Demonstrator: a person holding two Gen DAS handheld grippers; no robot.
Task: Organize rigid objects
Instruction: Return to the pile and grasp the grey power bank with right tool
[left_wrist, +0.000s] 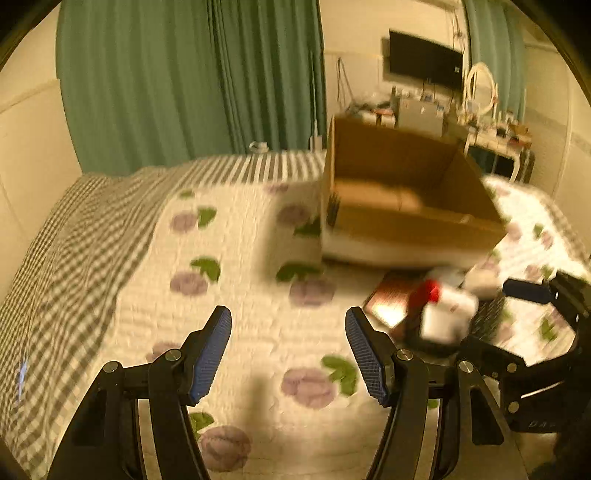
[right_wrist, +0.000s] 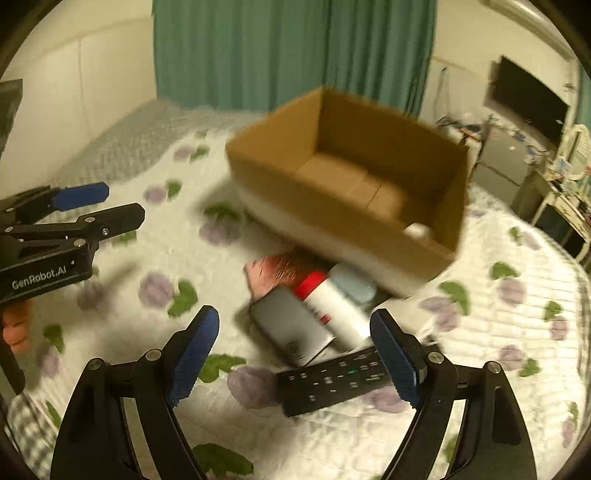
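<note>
An open cardboard box (right_wrist: 369, 221) stands on the bed; it also shows in the left wrist view (left_wrist: 406, 229). In front of it lies a pile: a white bottle with a red cap (right_wrist: 332, 306), a grey flat device (right_wrist: 291, 328), a black remote (right_wrist: 332, 380), a reddish flat item (right_wrist: 280, 273). My right gripper (right_wrist: 295, 354) is open and empty just above the pile. My left gripper (left_wrist: 288, 354) is open and empty over bare quilt, left of the pile (left_wrist: 443, 310). A small white item (right_wrist: 417, 230) lies inside the box.
The bed has a floral quilt (left_wrist: 240, 240) over a checked sheet (left_wrist: 55, 258). Green curtains (left_wrist: 184, 81) hang behind. A cluttered desk (left_wrist: 480, 125) and a dark screen (left_wrist: 424, 59) stand at the back right.
</note>
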